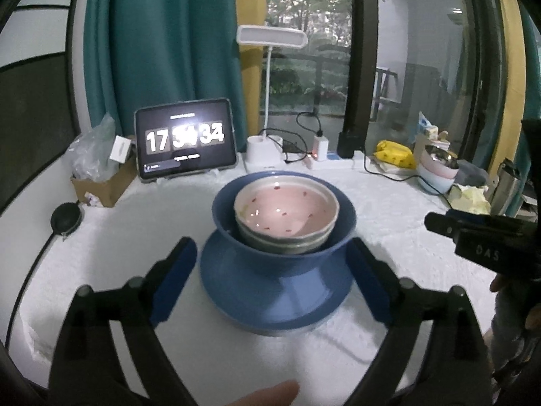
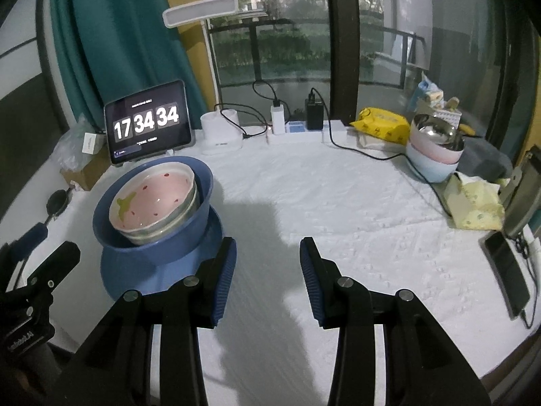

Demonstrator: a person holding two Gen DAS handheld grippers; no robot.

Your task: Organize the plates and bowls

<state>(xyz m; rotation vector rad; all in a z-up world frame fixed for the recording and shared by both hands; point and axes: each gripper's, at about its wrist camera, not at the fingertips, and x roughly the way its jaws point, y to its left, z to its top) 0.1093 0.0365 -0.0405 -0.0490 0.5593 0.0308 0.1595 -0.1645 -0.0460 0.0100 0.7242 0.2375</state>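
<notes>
Plates and bowls, one stack, standing left of centre on the white padded table, just in front of the tablet clock. Count as I read it: one blue plate at the bottom; one large blue bowl on it; one pink speckled bowl nested inside, with at least one more pale bowl under it, its rim showing; I cannot tell whether there are further ones. Handling, by my judgement: glazed ceramic, stiff, heavy as a stack, slippery under rubber pads, liable to chip. The inner bowls sit tilted, so they may shift if I jolt them. Best hold: the plate's rim from opposite sides, or the blue bowl's wall just under its lip. A second stack of bowls, pink over pale blue with a steel one on top, stands well apart at the far right. My left gripper hangs wide open, its pads either side of the stack and clear of it. My right gripper is part open over bare cloth, holding nothing, just beside the plate.
</notes>
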